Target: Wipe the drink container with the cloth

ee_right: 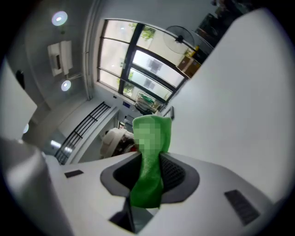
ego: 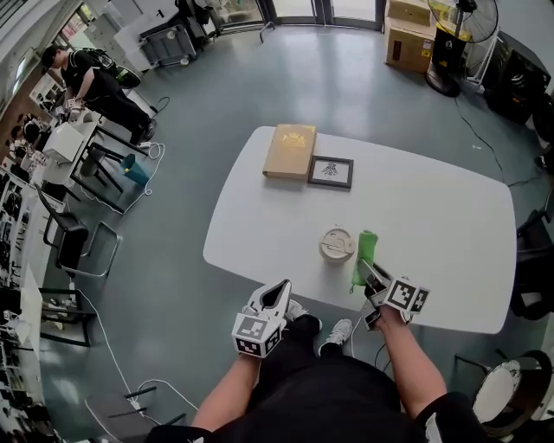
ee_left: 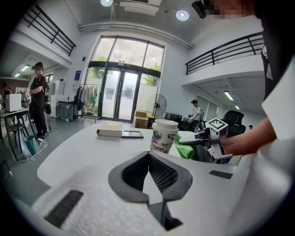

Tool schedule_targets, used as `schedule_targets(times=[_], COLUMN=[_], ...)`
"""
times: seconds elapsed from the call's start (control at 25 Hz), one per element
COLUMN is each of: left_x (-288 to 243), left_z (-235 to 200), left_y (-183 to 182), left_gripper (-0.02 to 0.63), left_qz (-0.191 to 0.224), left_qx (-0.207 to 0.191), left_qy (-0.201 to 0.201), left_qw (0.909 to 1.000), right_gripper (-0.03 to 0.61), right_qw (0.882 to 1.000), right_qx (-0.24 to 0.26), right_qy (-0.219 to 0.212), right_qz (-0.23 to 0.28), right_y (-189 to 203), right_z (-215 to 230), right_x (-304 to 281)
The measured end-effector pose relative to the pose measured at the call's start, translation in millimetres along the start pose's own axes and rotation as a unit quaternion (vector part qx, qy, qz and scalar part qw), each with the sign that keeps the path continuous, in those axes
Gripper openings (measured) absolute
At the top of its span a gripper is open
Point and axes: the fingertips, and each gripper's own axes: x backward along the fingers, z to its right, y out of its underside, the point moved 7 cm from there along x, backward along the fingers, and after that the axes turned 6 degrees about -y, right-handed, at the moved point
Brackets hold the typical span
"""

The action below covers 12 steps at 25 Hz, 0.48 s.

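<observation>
The left claw (ego: 279,292) is closed on nothing, outside the worktop (ego: 450,225) edge. The right claw (ego: 370,279) pinches the green cloth (ego: 367,249) just beside the lidded cup (ego: 337,245). Nothing steadies the cup, so a wiping push may tip it. Its print and the far book (ego: 290,150) cover are unreadable.

Site: open-plan lab and office hall with an industrial finish. A bare grey floor (ego: 346,78) is running wall to wall. A person (ego: 91,78) is standing at cluttered benches (ego: 61,138) along the left side, and office chairs (ego: 74,238) are sitting close by. Cardboard boxes (ego: 409,35) and a pedestal fan (ego: 463,22) are standing at the far end. Tall glass doors (ee_left: 117,99) are letting daylight in, with a clothes rack (ee_left: 85,99) standing beside them. A railed mezzanine (ee_left: 226,55) is running overhead. A large white table (ego: 450,208) is occupying the middle.
</observation>
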Motion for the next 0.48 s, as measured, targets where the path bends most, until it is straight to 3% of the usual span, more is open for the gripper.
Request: schedule_targets(times=[0.08,0.28,0.36,0.48], left_x=[-1,-5,-4,-3], left_z=[2,3,3,3], left_y=[3,6,5,5], left_gripper=[0.009,0.009,0.009,0.009], left_qz=[-0.001,0.005,0.008,0.012], left_qx=[-0.001,0.011,0.012,0.006], left_qy=[0.001,0.001,0.0,0.001], left_qw=[1.0,0.9999,0.9999,0.9999], right_gripper=[0.117,0.118,0.118,0.118], right_qw=[0.997,0.983,0.966,0.921], right_qx=[0.075,0.171,0.251,0.386], right_qy=[-0.01,-0.055,-0.058,-0.047], right_qz=[0.012,0.029,0.019,-0.01], right_y=[-11,-22,-21,-13], right_z=[-17,-56,-74,-96], right_x=[10,25,29,30])
